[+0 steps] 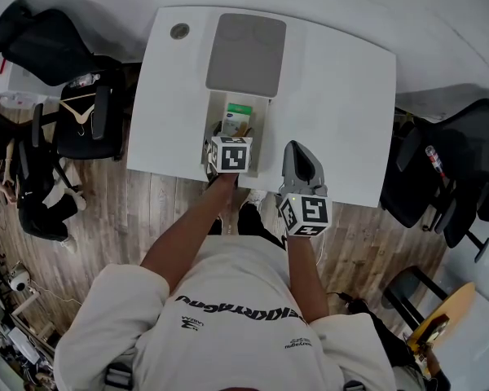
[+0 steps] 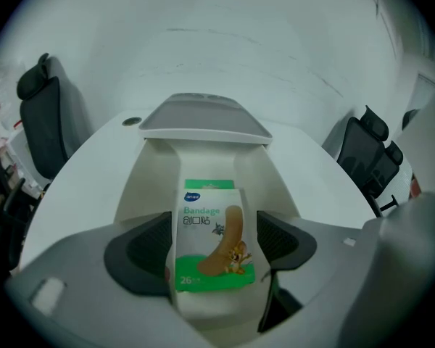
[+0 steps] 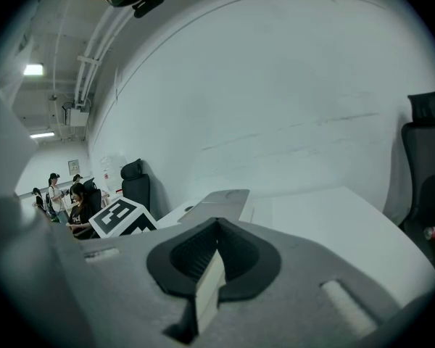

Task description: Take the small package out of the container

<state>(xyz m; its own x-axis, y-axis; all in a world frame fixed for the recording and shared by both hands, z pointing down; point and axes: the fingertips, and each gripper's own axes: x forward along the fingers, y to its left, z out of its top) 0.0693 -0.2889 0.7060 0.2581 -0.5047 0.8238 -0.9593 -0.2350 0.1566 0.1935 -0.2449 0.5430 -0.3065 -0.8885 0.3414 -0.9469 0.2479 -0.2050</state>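
Observation:
A small green-and-white bandage package (image 2: 213,241) lies in the white open container (image 2: 148,187), whose grey lid (image 2: 203,118) is folded back behind it. My left gripper (image 2: 214,241) reaches into the container with its dark pads (image 2: 146,249) on either side of the package, a slim gap showing at each side. In the head view the package (image 1: 238,119) shows just beyond the left gripper (image 1: 228,143), inside the container (image 1: 259,129). My right gripper (image 1: 301,157) rests over the table's front edge to the right, jaws together (image 3: 216,259).
The white table (image 1: 334,96) has a round grommet (image 1: 179,31) at its far left corner. Black office chairs stand at the left (image 1: 81,112) and at the right (image 1: 448,177). A wall rises behind the table. People (image 3: 76,205) sit far off.

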